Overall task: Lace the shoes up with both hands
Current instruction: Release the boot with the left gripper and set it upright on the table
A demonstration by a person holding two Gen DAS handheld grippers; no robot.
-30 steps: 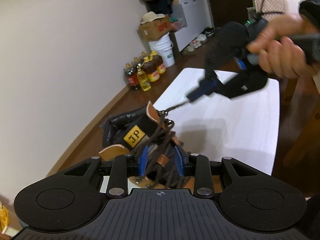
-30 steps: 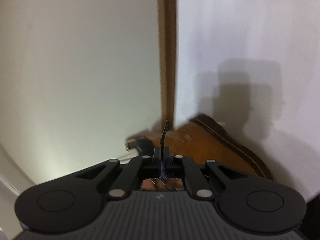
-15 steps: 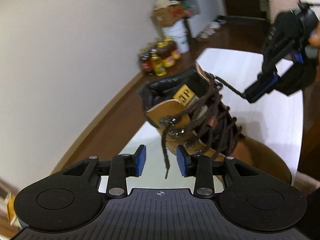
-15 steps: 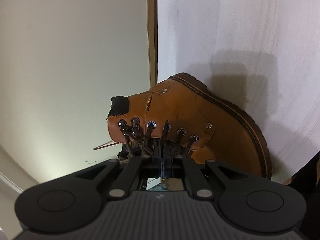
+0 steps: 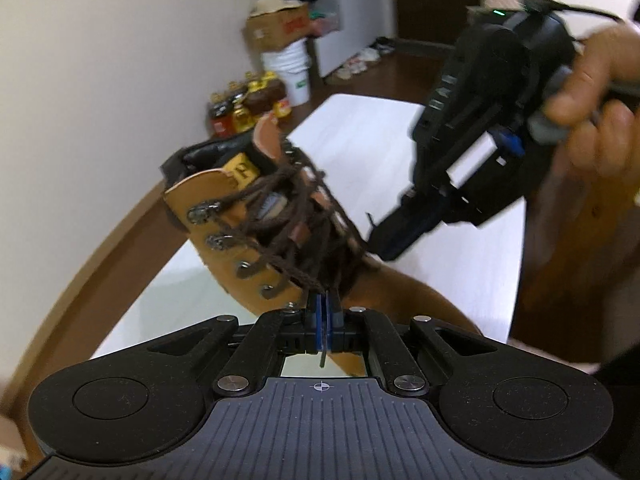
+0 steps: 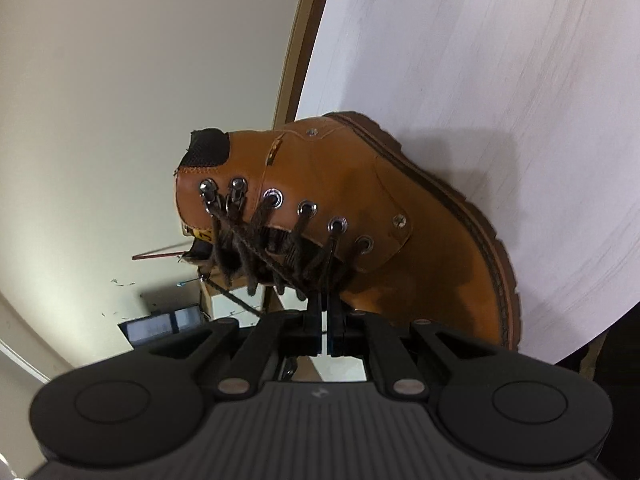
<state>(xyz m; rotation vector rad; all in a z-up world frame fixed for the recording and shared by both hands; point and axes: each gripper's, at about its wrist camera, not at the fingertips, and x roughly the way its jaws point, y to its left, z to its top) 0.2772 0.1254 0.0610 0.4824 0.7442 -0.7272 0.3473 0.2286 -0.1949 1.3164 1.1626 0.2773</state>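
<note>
With both lace ends gripped — left gripper [image 5: 323,312] clamped on one brown lace [image 5: 280,248] end, right gripper [image 6: 324,312] clamped on the other — the tightening step appears in hand, calling for an even outward pull; the tan leather boot [image 6: 360,184], black-collared, stands on the white table [image 6: 500,60].

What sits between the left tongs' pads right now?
A dark brown lace end from the boot, pinched in the shut left tongs; the left wrist view shows it.
</note>
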